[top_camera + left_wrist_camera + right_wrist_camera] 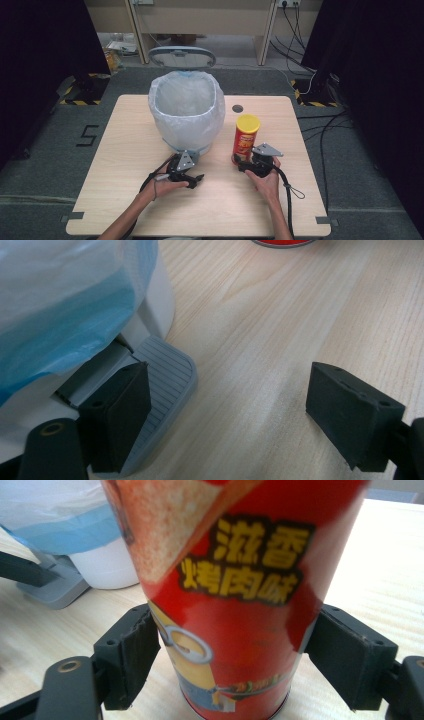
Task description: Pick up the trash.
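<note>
A red chips can (246, 137) with a yellow lid stands upright on the wooden table (125, 165), right of the bin. My right gripper (241, 162) is shut on its lower part. In the right gripper view both pads press the sides of the can (235, 605), with my right gripper (232, 630) around it. My left gripper (196, 179) lies low at the front of the white pedal bin (187, 125), open with nothing held. In the left gripper view my left gripper (230, 390) spans bare wood, and one finger (122, 410) sits over the bin's grey ribbed pedal (167, 372).
The bin is lined with a white bag over a blue one (60, 325), and its grey lid (181, 57) stands up at the back. A small round hole (237, 108) is in the table behind the can. Cables trail on the floor at the right.
</note>
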The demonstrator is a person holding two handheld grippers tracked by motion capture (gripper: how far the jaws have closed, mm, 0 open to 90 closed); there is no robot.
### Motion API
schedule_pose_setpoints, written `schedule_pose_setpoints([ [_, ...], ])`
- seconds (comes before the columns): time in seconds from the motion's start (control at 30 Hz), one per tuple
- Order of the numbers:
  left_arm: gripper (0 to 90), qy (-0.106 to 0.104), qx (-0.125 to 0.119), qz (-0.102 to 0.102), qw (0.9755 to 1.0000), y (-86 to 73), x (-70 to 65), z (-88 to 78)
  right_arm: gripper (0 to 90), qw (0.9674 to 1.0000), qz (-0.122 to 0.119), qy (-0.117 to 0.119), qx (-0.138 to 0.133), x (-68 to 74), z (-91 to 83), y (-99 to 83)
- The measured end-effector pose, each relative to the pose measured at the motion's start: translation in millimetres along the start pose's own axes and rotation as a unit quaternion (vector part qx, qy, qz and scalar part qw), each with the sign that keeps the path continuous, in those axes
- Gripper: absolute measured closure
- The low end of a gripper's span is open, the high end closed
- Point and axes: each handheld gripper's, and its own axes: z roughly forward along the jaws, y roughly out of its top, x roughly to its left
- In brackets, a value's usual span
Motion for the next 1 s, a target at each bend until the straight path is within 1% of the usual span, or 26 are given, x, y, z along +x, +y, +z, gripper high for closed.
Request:
schedule_pose_setpoints([
  [0.03,17.5,0.0,0.0,0.0,1.0,0.0,-0.1,0.0,22.3,1.0,-0.006,0.0,0.001,-0.2,1.5,1.7],
  [0.13,17.5,0.0,0.0,0.0,1.0,0.0,0.0,0.0,23.3,1.0,-0.004,-0.001,0.005,0.5,4.4,3.2],
  [0.17,17.5,0.0,0.0,0.0,1.0,0.0,0.0,0.0,24.0,0.9999,-0.011,-0.007,0.008,2.2,5.1,4.6],
  [0.23,17.5,0.0,0.0,0.0,1.0,0.0,0.0,0.0,24.1,0.9998,-0.015,-0.01,0.008,2.1,4.9,5.1],
  [0.3,17.5,0.0,0.0,0.0,1.0,0.0,-0.1,0.0,24.2,0.9998,-0.012,-0.015,0.01,2.7,3.9,5.1],
  [0.43,17.5,0.0,0.0,0.001,1.0,0.0,-0.1,0.0,24.3,0.9996,-0.021,-0.018,0.005,2.5,2.6,5.9],
  [0.47,17.5,0.0,0.0,0.001,1.0,0.0,-0.1,-0.1,24.3,0.9996,-0.015,-0.023,0.001,2.9,0.6,6.7],
  [0.53,17.4,0.0,0.0,0.001,1.0,0.0,0.0,0.0,24.3,0.9997,-0.013,-0.022,-0.004,3.3,-0.3,7.4],
  [0.6,17.5,0.001,0.0,0.001,1.0,0.0,-0.1,-0.1,24.3,0.9995,-0.017,-0.025,-0.011,3.2,-4.0,10.4],
  [0.67,17.4,0.001,0.0,0.0,1.0,0.1,-0.4,0.0,24.3,0.9994,-0.011,-0.026,-0.018,3.0,-7.6,12.8],
  [0.7,17.5,0.002,0.0,0.0,1.0,0.1,-0.3,0.0,24.3,0.9994,-0.011,-0.027,-0.021,3.0,-9.6,14.4],
  [0.73,17.5,0.001,0.0,0.0,1.0,0.2,-0.3,0.0,24.3,0.9992,-0.016,-0.026,-0.024,2.2,-11.5,16.5],
  [0.8,17.4,0.002,0.0,0.0,1.0,0.1,-0.4,0.1,24.3,0.9992,-0.008,-0.027,-0.028,2.7,-16.0,20.2],
  [0.9,17.4,0.002,0.0,0.0,1.0,0.1,-0.4,0.0,24.3,0.9988,-0.004,-0.026,-0.04,2.4,-22.7,26.4],
  [1.0,17.5,0.002,0.0,0.0,1.0,0.1,-0.4,0.0,24.3,0.9986,-0.001,-0.03,-0.044,1.9,-29.3,33.7],
])
